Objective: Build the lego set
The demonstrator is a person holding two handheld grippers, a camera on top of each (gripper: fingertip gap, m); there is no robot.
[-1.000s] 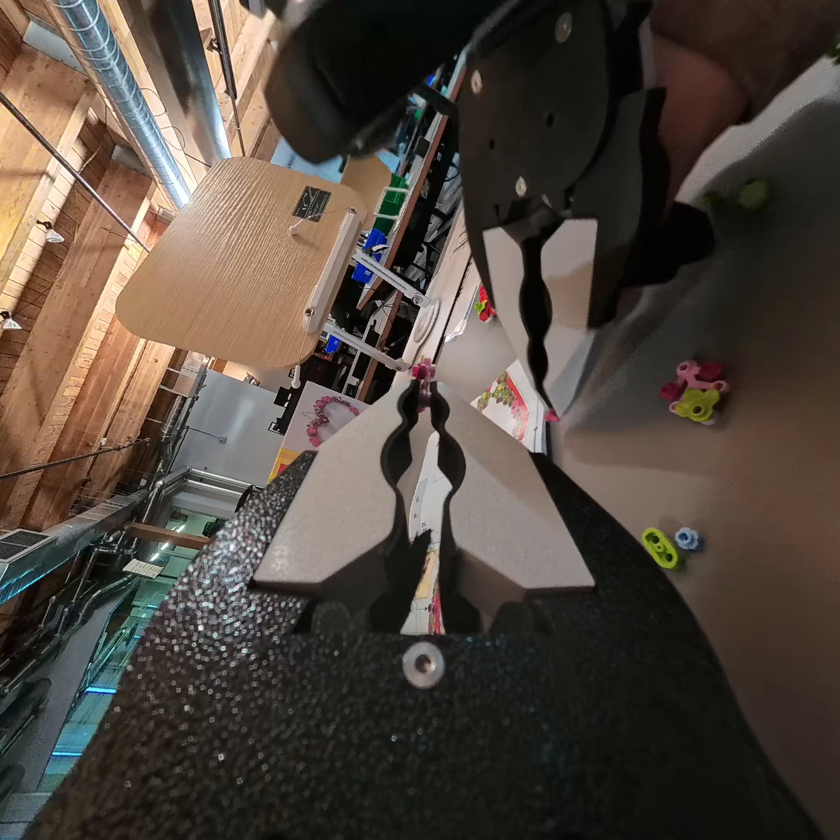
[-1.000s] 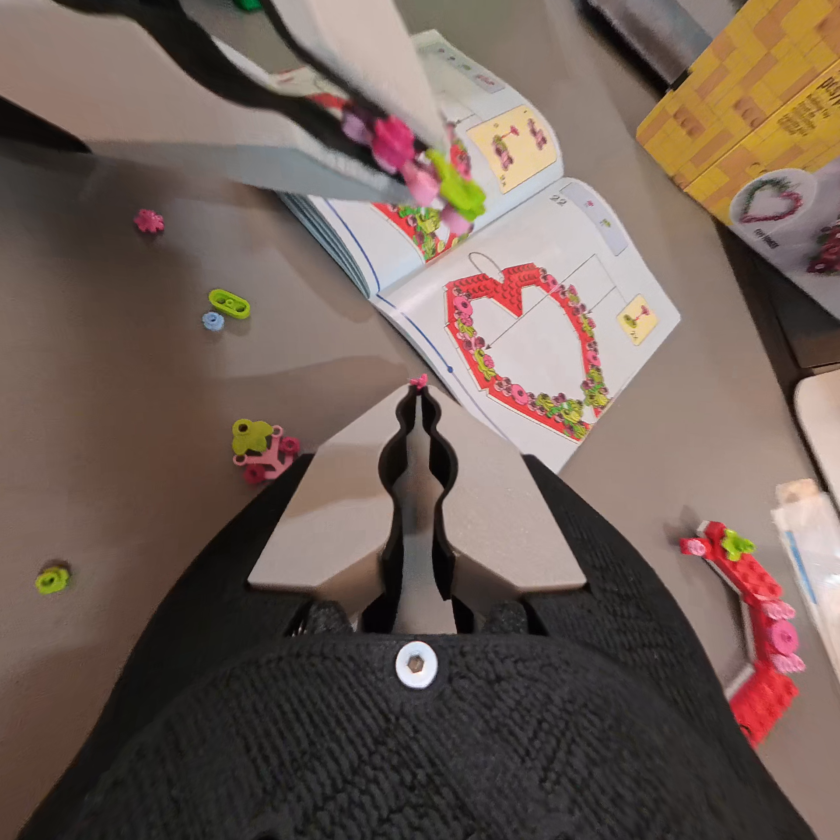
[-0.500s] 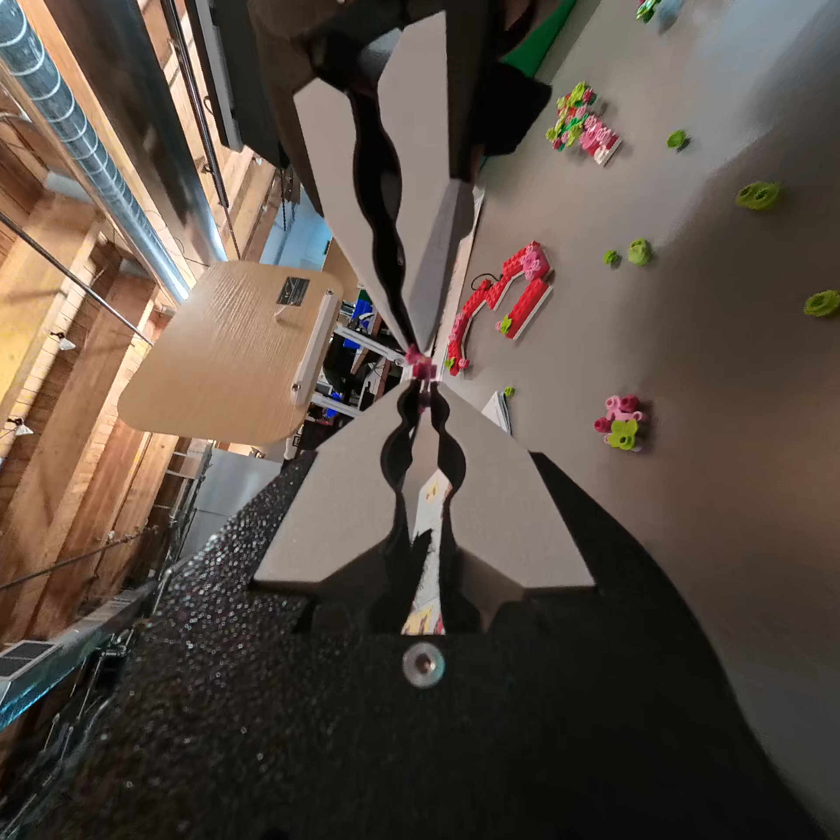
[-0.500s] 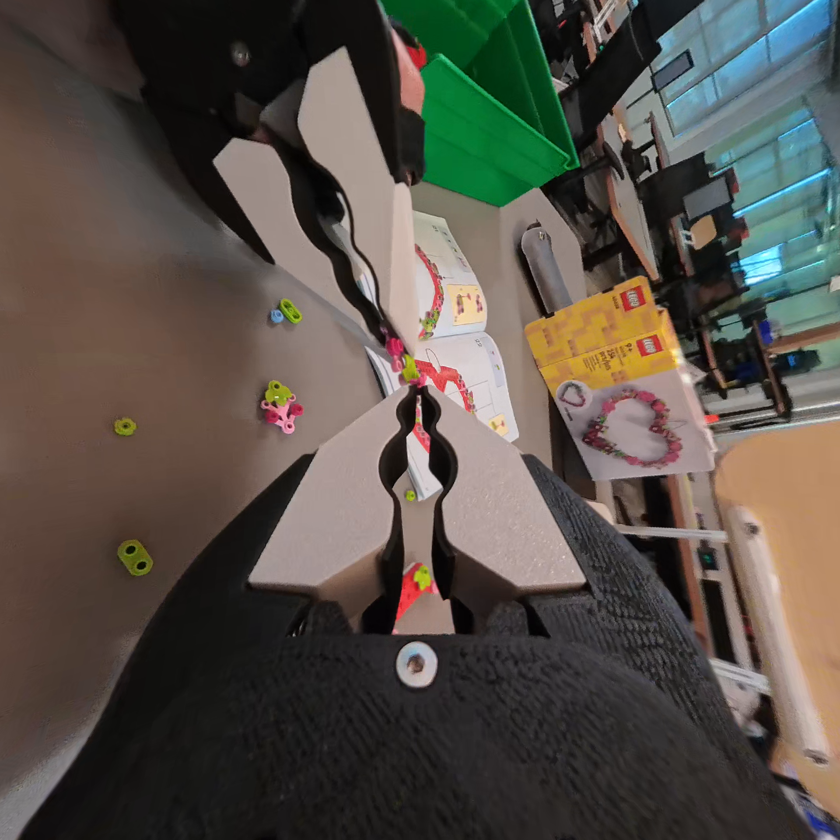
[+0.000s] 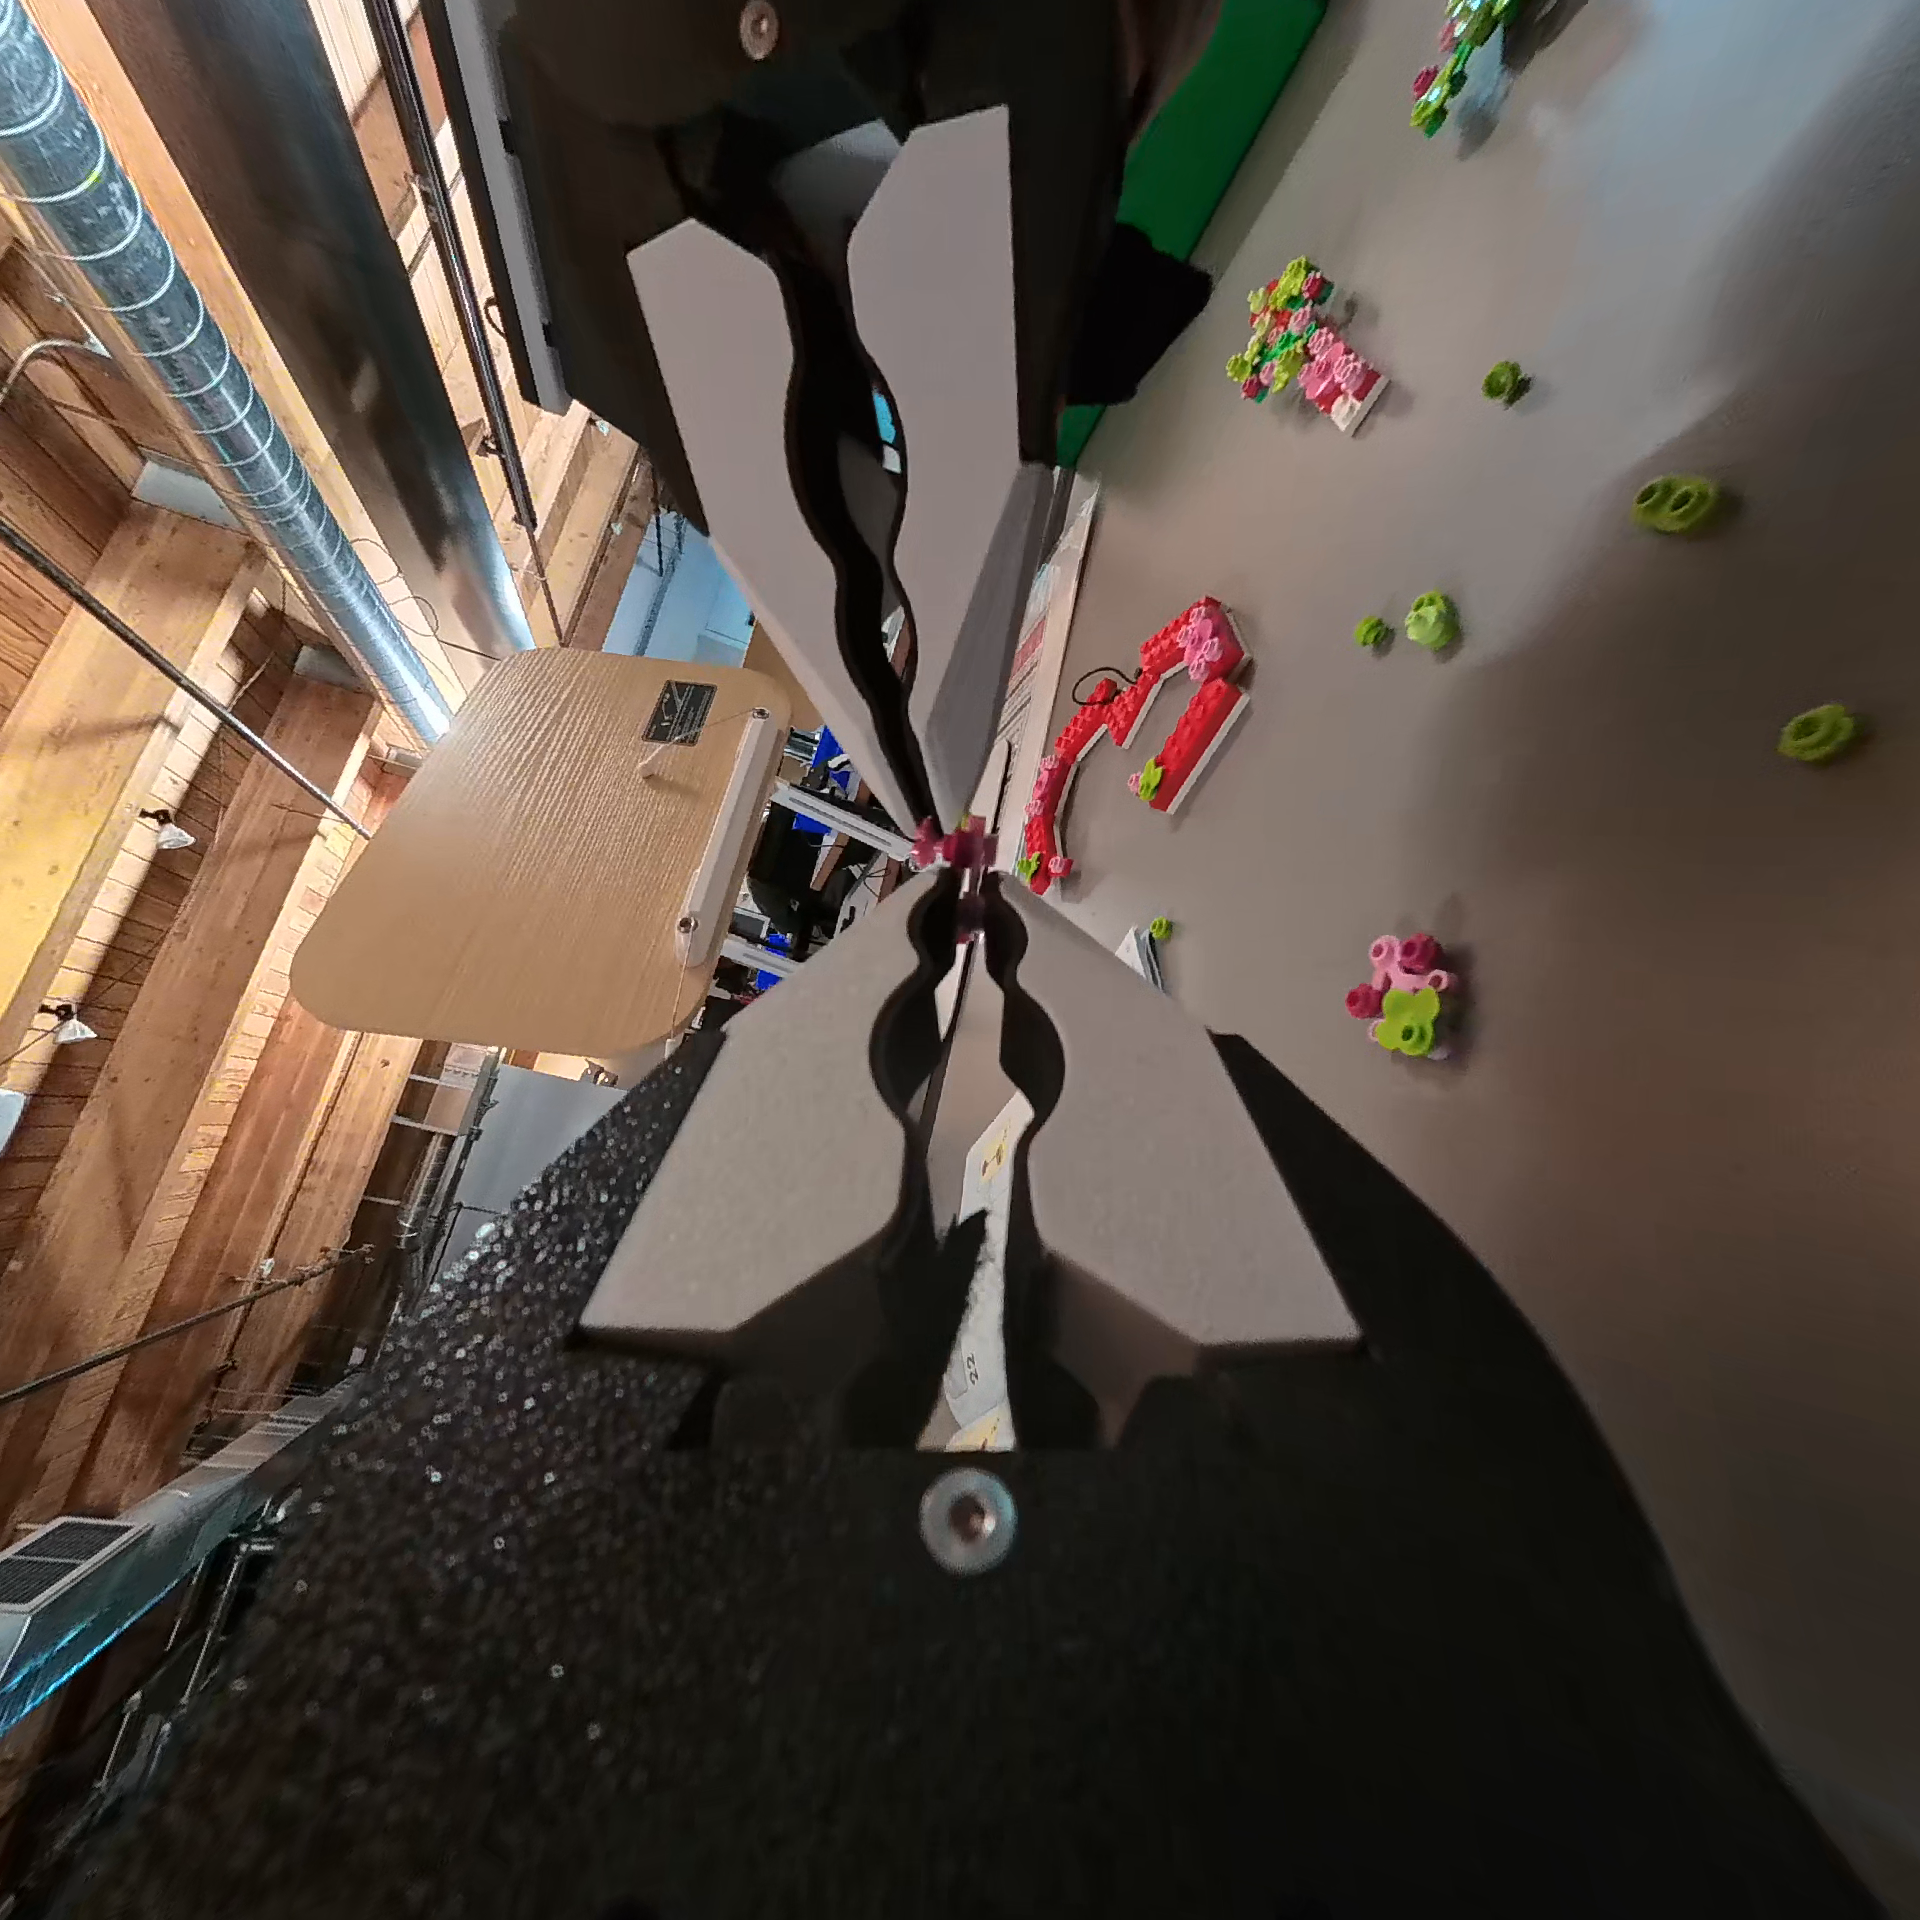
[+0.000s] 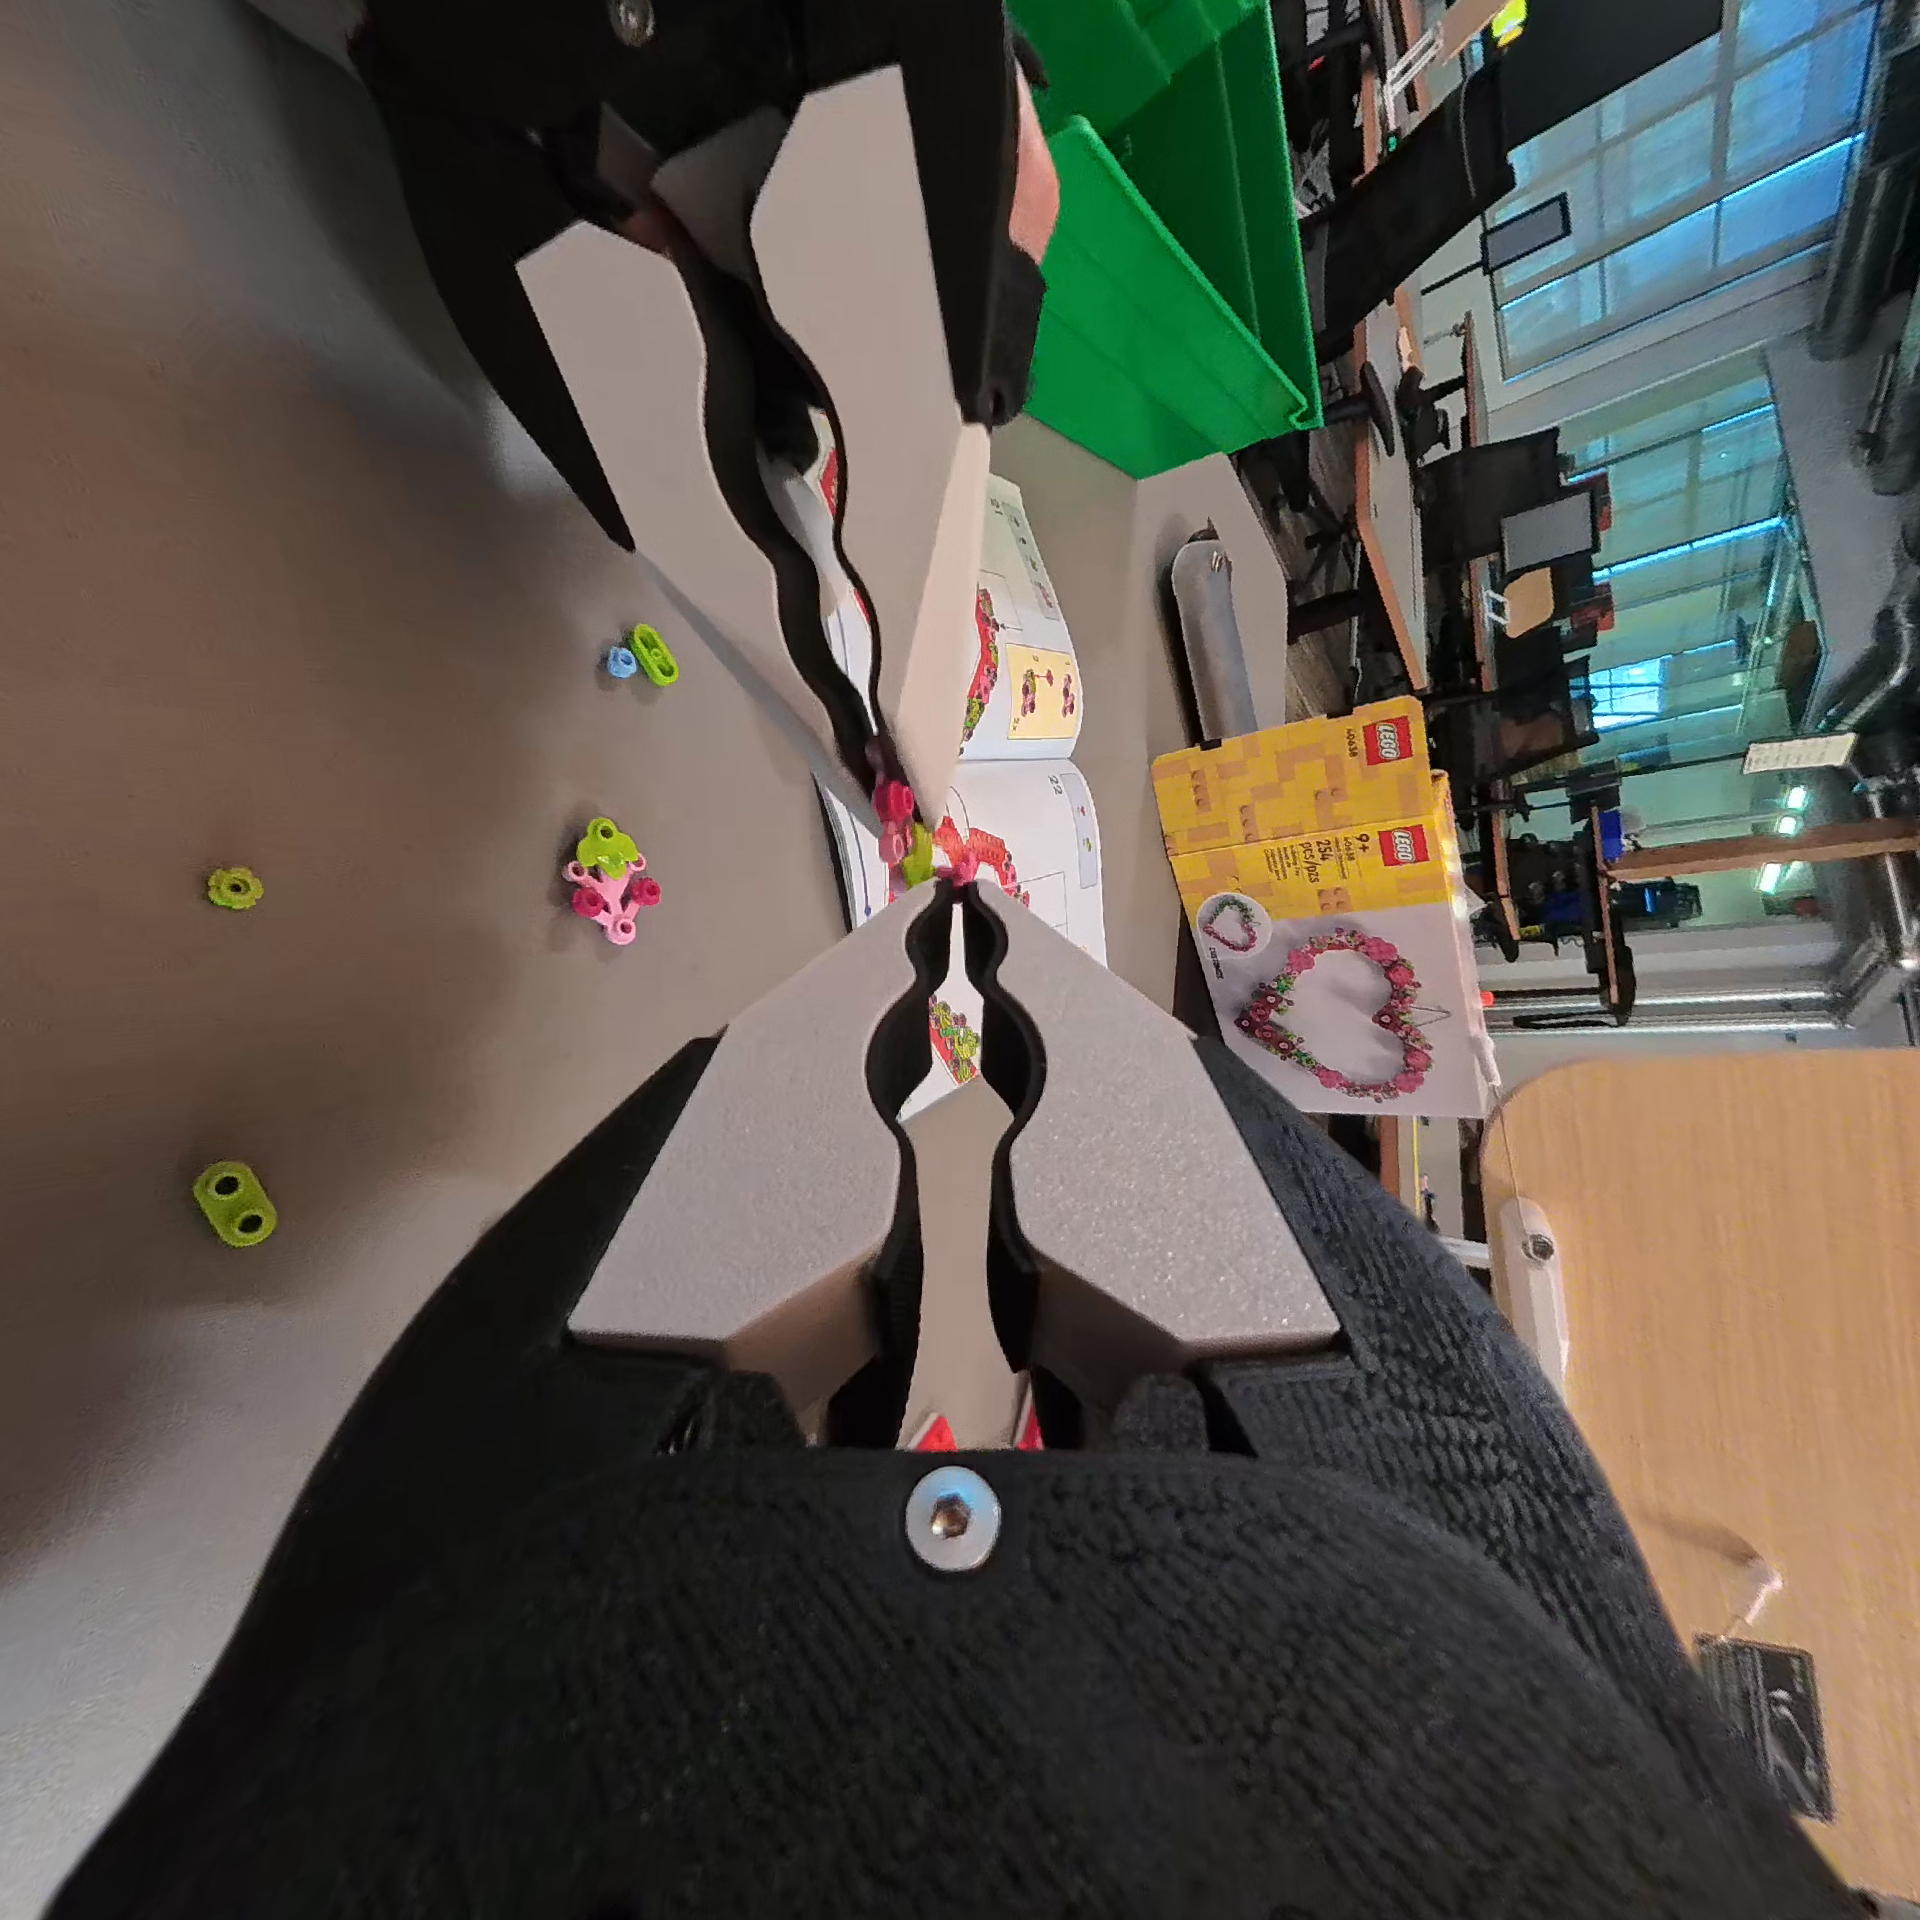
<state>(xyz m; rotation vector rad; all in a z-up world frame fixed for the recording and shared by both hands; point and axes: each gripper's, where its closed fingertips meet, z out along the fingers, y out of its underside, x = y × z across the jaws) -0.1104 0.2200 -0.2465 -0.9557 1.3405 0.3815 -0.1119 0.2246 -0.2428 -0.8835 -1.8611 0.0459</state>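
My left gripper (image 5: 961, 894) is shut on a small cluster of pink and lime flower pieces (image 6: 902, 826), held in the air above the grey table (image 5: 1558, 935). My right gripper (image 6: 958, 888) is shut on a tiny pink flower piece (image 6: 961, 871). The two grippers meet tip to tip, and the pink piece touches the cluster; in the left wrist view the pink pieces (image 5: 958, 844) sit between both tips. A half-built red heart (image 5: 1143, 727) with a few flowers lies on the table beyond. The open instruction booklet (image 6: 1039, 727) lies under the grippers.
A second pink and lime cluster (image 5: 1403, 997) lies on the table. Loose lime pieces (image 5: 1673, 504) are scattered there, with others in the right wrist view (image 6: 237, 1200). A flower-covered white plate (image 5: 1314, 353) lies farther off. The yellow set box (image 6: 1320, 810) and green bins (image 6: 1143, 312) stand at the table's edge.
Both grippers have turned and come together tip to tip. A second ago my right gripper was below the cluster and apart from it; now its pink piece touches the cluster.
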